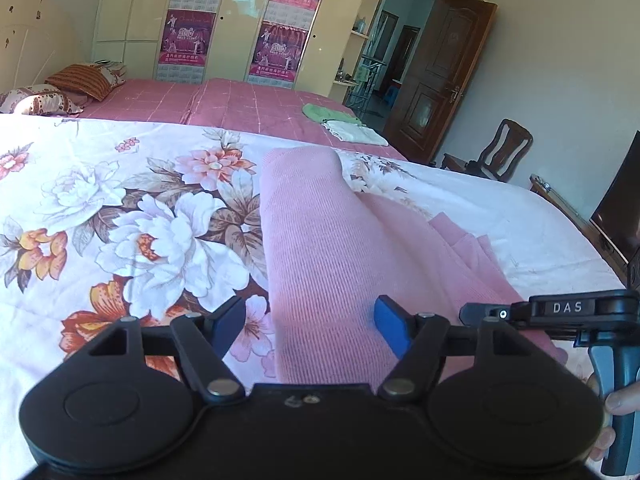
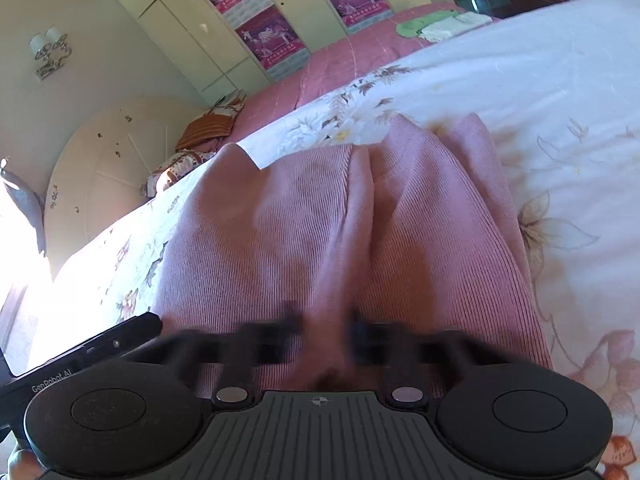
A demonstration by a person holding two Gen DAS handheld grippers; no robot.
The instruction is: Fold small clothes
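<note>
A pink ribbed knit garment (image 1: 320, 248) lies on the floral bedspread (image 1: 120, 208), partly folded lengthwise with layered edges on its right side. My left gripper (image 1: 310, 326) is open, blue pads spread over the garment's near end, and holds nothing. The right gripper's body shows at the right edge of the left wrist view (image 1: 568, 312). In the right wrist view the garment (image 2: 360, 220) fills the middle. My right gripper (image 2: 324, 336) is blurred by motion, its fingers close together with pink cloth between them; whether they grip it I cannot tell.
Folded green (image 1: 328, 114) and white (image 1: 356, 132) cloths lie far off on the pink checked sheet (image 1: 240, 100). Pillows (image 1: 80, 80) sit at the headboard. A wardrobe, an open door (image 1: 440, 80) and a wooden chair (image 1: 496, 156) stand beyond the bed.
</note>
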